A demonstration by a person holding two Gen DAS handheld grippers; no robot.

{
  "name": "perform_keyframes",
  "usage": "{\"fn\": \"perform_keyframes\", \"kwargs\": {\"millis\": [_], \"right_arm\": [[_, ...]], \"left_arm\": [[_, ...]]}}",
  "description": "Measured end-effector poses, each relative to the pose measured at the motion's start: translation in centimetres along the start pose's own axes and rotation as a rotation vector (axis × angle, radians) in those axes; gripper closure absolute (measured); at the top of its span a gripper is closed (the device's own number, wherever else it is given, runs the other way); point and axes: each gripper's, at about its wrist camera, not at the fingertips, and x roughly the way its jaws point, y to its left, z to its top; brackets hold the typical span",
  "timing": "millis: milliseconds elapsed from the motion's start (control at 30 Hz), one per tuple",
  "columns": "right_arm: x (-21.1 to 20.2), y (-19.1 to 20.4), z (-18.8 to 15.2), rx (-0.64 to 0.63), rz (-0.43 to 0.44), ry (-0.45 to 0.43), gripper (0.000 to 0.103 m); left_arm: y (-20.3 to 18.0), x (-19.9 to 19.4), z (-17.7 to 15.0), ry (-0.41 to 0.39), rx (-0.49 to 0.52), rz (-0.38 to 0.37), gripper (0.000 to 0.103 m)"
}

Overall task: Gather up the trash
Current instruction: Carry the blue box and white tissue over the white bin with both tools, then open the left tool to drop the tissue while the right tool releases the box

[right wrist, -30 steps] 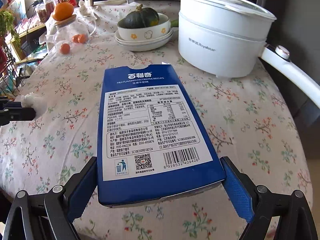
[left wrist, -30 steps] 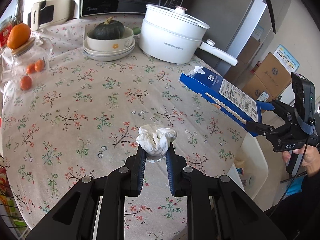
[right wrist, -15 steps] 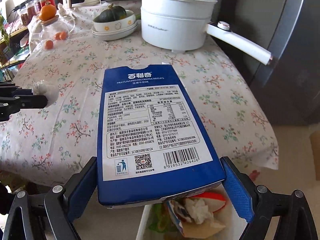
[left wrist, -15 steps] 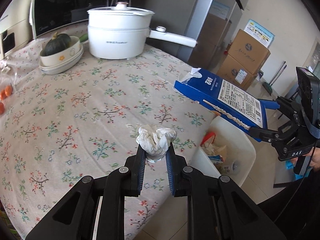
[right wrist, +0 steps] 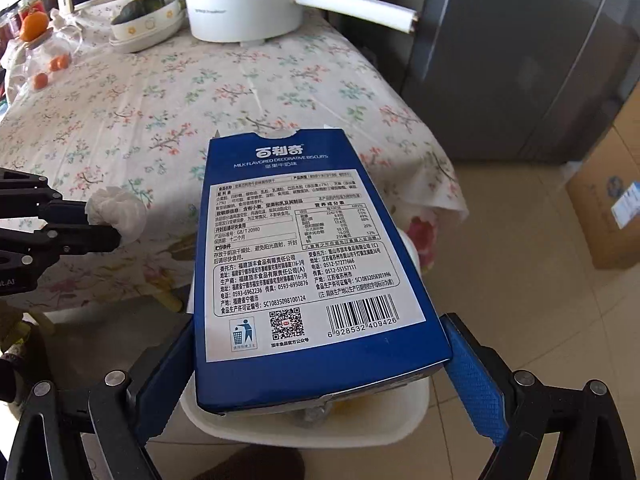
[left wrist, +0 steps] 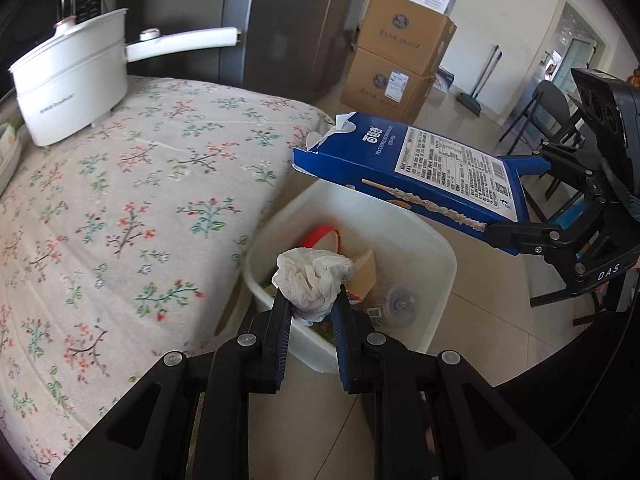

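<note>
Both jaws clamped — left on crumpled tissue (left wrist: 313,280), right on flat blue carton (right wrist: 308,264)

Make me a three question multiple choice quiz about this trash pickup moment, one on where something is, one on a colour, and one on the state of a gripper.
1. Where is the crumpled tissue?
A. Lying on the tablecloth
B. Clamped in the left gripper over the white bin
C. Inside the pot

2. What colour is the biscuit box?
A. Blue
B. Red
C. Green

3. What is the right gripper doing?
A. Open and empty
B. Shut on a cup
C. Shut on the biscuit box

Answers: 1 B, the left wrist view shows both fingers pinching the tissue above the bin. 2 A, its sides and top are blue around a white label. 3 C, both fingers press the box's sides.
</note>
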Motion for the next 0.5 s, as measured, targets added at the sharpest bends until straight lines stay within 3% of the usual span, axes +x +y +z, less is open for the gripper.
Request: {"fn": "perform_keyframes", "kwargs": {"millis": [200,233,333,367,500], "right_arm": [[0.0,-3.0,-2.6,0.058,-0.042,0.042,0.007],[0.1,-3.4,-3.0,0.065,-0.048,0.047,0.007],[0.4,-4.2,-3.6,0.081,-0.058,0.068,0.007],[0.6,-4.4,-3.8,0.083,-0.060,0.074,0.007],[1.3,-4.6,-4.1,0.075,-0.066,0.102,0.007]], "left_arm": [[-2.0,3.4,1.2,-0.001,0.059,-0.005,0.077],[-2.2,3.8,1.3,0.000,0.065,-0.011,0.072],[-2.0,4.8,1.6,0.018,0.063,0.023,0.042],[-1.9,4.7,1.5,0.013,0.060,0.030,0.036],[-1.0,4.4,1.4,0.034,0.031,0.055,0.035]]}}
